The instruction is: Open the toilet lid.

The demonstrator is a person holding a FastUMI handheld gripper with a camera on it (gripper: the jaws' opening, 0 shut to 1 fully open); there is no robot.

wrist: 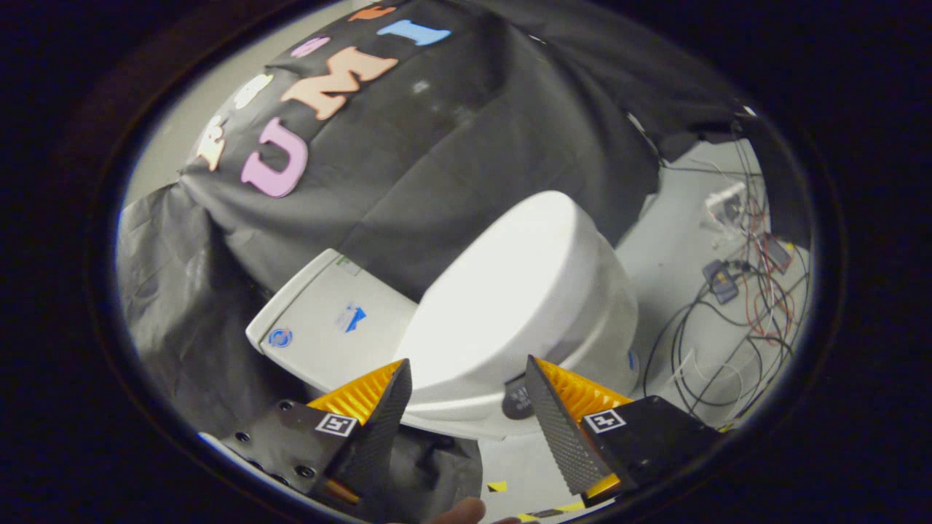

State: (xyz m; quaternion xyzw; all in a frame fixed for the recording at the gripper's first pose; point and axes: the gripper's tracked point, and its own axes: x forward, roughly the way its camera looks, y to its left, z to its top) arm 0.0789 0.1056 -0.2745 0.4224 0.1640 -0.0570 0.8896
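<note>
The gripper (pixel 466 378), its two fingers spread wide and pinching nothing, hangs before a white toilet in the booth, tilted so that the scene leans to one side. Just under the fingers a fingertip (pixel 459 511) of the person holding the tool shows, over a grey floor (pixel 520 466) marked with scraps of yellow tape (pixel 497 485).

Just ahead of the fingers, and framed between them, is the front edge of the toilet lid (pixel 510 298), which lies shut over the bowl (pixel 615 342). A small dark patch (pixel 517 400) sits on the bowl's front beside the right finger. Beside the lid, beyond the left finger, stands the flat-topped tank (pixel 328 320), with black cloth (pixel 451 153) draped behind it. Off past the bowl a tangle of wires (pixel 735 320) lies on the floor.

The lid's glossy, rounded rim looks likely to slip if the fingers close on it shallowly or askew, and the tilt of the tool raises that risk. A finger could also catch the seat along with the lid, lifting both. Letting go early would probably let the lid drop back.
</note>
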